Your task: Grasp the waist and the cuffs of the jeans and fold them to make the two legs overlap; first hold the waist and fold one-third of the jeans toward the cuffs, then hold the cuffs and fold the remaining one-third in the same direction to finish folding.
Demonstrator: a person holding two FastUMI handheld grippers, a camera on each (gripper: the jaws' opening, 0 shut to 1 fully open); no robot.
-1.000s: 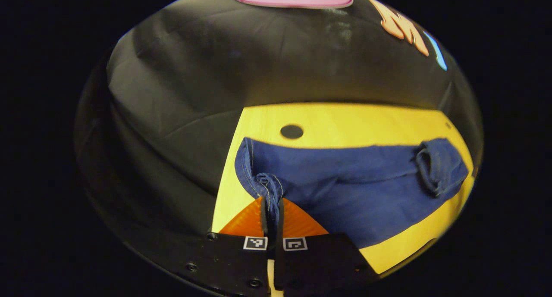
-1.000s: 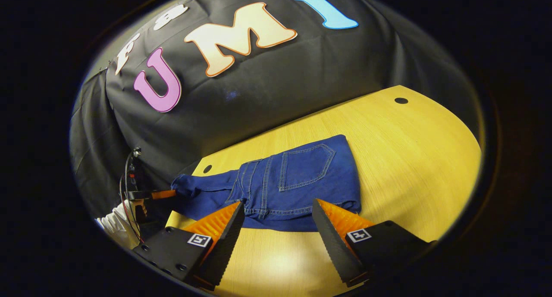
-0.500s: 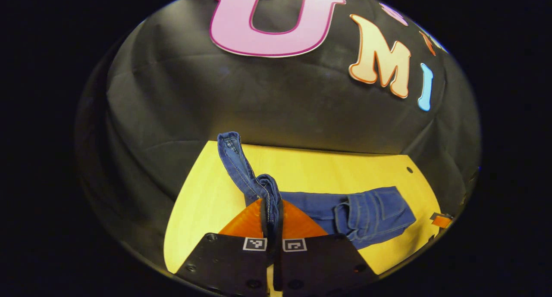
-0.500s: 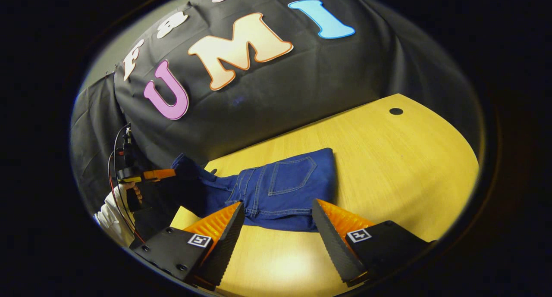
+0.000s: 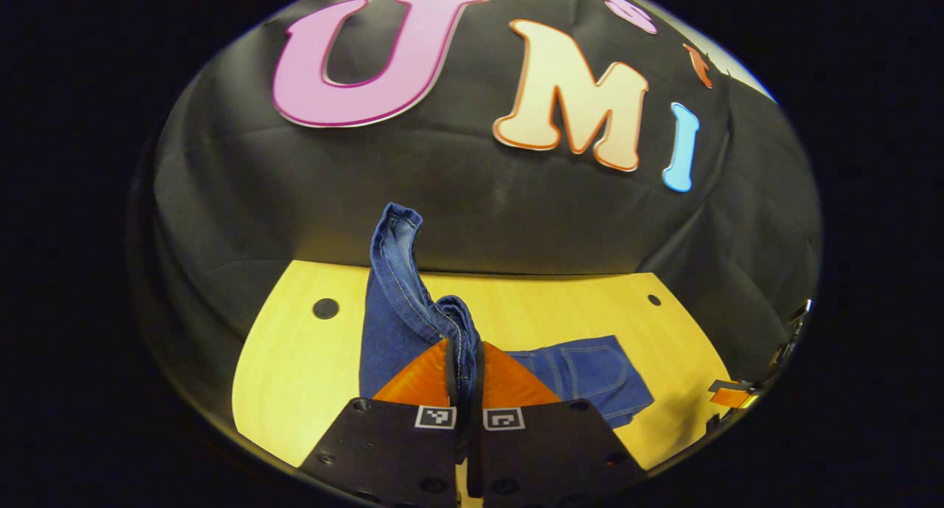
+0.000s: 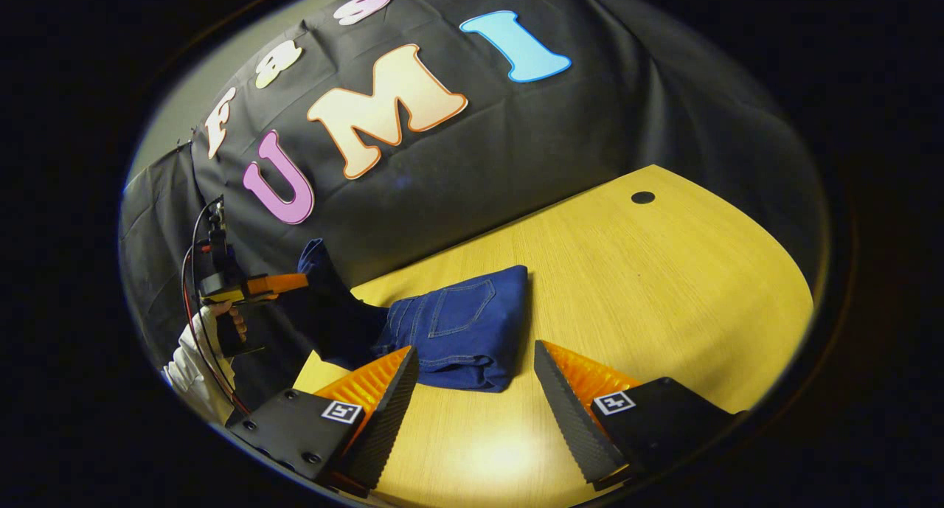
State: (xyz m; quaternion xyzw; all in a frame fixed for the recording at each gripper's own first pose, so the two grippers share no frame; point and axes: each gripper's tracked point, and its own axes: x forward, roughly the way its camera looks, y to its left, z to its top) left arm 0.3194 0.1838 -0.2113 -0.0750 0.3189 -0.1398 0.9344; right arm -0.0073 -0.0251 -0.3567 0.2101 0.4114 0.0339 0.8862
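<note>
Two tools over folded jeans (image 6: 457, 331)
Left tool (image 5: 464, 368) pinches the cuffs (image 5: 457, 324) aloft; right tool (image 6: 472, 390) gapes wide, holding nothing, above the bench (image 6: 664, 287).

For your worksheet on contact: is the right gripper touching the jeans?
Apart. In the right gripper view, the right gripper is open over bare table, short of the jeans.

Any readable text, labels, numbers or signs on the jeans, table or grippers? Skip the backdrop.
No readable words or numbers.
jeans: stitching and a pocket, no legible tag.
left gripper: two square markers, coded black-and-white patterns, not text.
right gripper: the same kind of coded squares, one on each finger.
table: plain wood, nothing printed.
</note>
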